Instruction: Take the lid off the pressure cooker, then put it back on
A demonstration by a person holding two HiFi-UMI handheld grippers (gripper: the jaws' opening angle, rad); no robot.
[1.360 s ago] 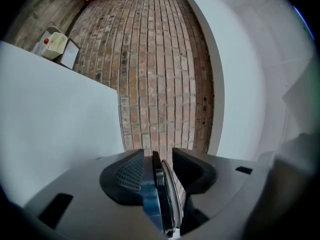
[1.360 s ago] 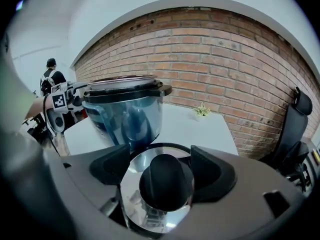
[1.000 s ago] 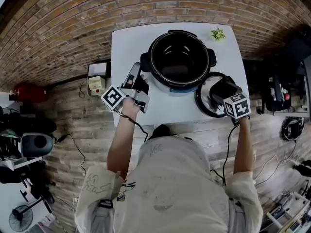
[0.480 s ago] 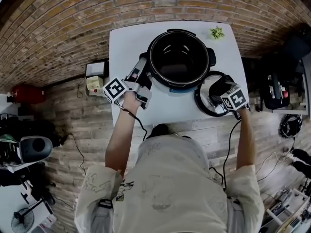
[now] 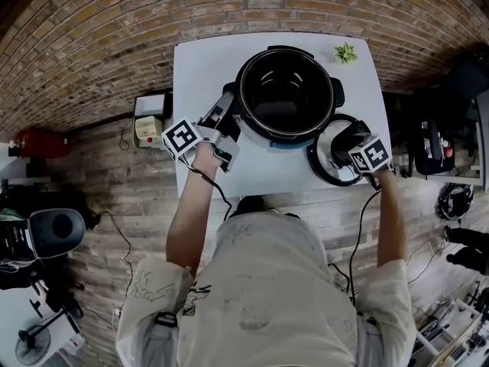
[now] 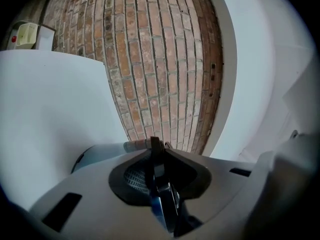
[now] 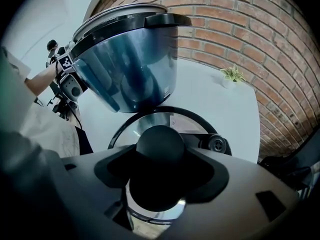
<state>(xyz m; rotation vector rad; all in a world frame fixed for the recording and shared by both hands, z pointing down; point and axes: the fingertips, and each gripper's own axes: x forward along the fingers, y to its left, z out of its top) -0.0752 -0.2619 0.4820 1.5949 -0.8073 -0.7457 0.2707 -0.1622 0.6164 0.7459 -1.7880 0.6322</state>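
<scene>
You work at a white tabletop set against a red brick wall, with grey-brown floor planks below it. A small green plant stands at the tabletop's 1 o'clock corner. Off the 9 o'clock edge sits a pale box, and further out at 9 o'clock a red object lies on the floor.

The pressure cooker stands open near the tabletop's middle, its dark bowl empty. Its lid lies flat on the tabletop at the cooker's 4 o'clock, just beside its base.

Your left tongs reach in level at the cooker's 8 o'clock. Their jaws have just been closing and now pinch the cooker's thin black side handle. Your right tongs point steeply down over the lid. Their jaws have just been closing too, and they hug the round black knob between them.

A small pale label on the lid carries print too small to read. Each tongs' cube shows only a black-and-white square marker.
</scene>
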